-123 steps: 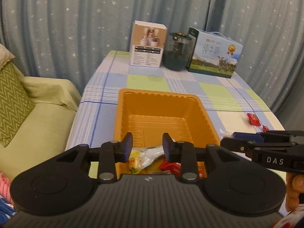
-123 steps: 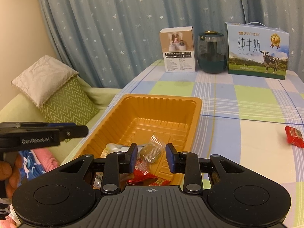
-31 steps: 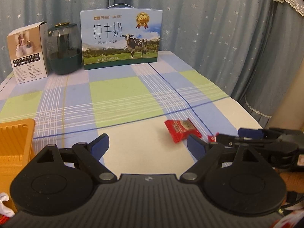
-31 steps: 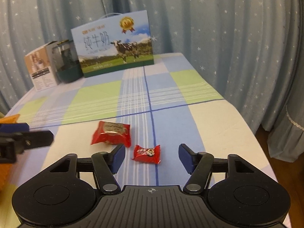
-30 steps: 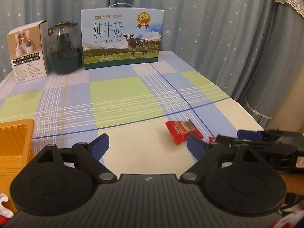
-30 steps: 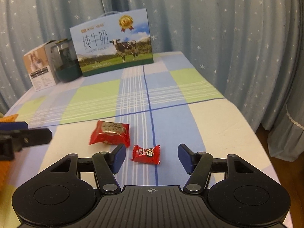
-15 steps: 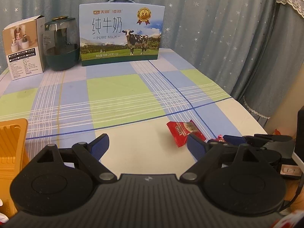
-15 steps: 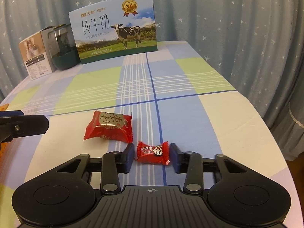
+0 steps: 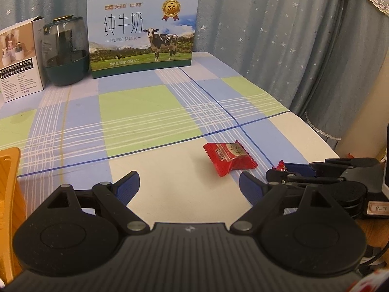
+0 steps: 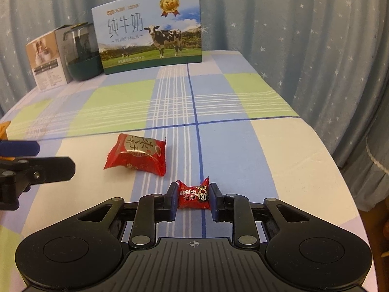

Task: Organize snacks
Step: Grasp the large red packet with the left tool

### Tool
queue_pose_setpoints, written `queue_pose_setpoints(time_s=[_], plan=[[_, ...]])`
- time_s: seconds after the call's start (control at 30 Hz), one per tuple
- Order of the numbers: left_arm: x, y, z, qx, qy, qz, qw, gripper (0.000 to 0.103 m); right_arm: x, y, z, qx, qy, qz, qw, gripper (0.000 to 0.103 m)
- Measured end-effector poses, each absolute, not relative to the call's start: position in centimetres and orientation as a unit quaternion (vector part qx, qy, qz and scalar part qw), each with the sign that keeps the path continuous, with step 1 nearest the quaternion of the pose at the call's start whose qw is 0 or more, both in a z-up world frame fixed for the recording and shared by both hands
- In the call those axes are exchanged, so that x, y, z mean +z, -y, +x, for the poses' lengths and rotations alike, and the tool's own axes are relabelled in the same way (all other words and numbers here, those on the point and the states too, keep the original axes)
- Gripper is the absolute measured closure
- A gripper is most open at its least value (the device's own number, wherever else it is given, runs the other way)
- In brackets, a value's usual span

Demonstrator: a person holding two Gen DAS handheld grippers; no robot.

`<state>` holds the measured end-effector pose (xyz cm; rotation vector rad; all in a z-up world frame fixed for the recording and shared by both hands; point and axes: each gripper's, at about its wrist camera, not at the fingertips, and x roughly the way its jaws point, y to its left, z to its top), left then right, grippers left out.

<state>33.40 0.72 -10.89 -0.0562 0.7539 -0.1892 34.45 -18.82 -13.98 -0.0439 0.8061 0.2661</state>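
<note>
My right gripper (image 10: 193, 197) is shut on a small red wrapped candy (image 10: 193, 195) that rests on the checked tablecloth (image 10: 136, 102). A larger red snack packet (image 10: 137, 154) lies just ahead and to the left of it, also seen in the left wrist view (image 9: 229, 158). My left gripper (image 9: 188, 185) is wide open and empty, low over the cloth left of that packet. The right gripper shows at the right of the left wrist view (image 9: 287, 170), with a tip of the candy (image 9: 280, 165). The orange tray (image 9: 8, 182) edge is at the far left.
At the back of the table stand a pure milk carton (image 9: 142, 35), a dark green jar (image 9: 65, 53) and a white box (image 9: 20, 58). Starry curtains hang behind. The table's right edge (image 10: 335, 160) drops off close to the candy.
My right gripper has closed its fingers onto the small red candy. My left gripper stays open and has edged forward toward the larger packet.
</note>
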Motion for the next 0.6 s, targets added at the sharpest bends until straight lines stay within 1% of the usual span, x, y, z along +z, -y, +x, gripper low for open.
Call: queue_pose_setpoints(time_s=[0.2, 0.33, 0.4, 0.57, 0.6], plan=[[-11.5, -0.2, 34.0, -0.115, -0.366, -0.027, 0.923, 0.016, -12.9, 19.6, 34.7, 0.119, -0.39, 0.004, 0.913, 0.078], [-11.8, 1.1, 34.7, -0.135, -0.357, -0.007, 0.924, 0.019, -11.8, 21.3, 35.0, 0.1, -0.382, 0.037, 0.918, 0.078], [-12.0, 1.8, 35.2, -0.14, -0.353, 0.013, 0.925, 0.019, -11.6, 21.9, 35.1, 0.094, -0.382, 0.05, 0.918, 0.078], [-12.9, 4.3, 37.0, -0.148, -0.337, 0.099, 0.925, 0.02, -11.6, 23.0, 35.6, 0.085, -0.386, 0.073, 0.915, 0.079], [-13.2, 4.8, 37.4, -0.152, -0.337, 0.113, 0.922, 0.022, -11.6, 23.1, 35.6, 0.084, -0.386, 0.076, 0.915, 0.079]])
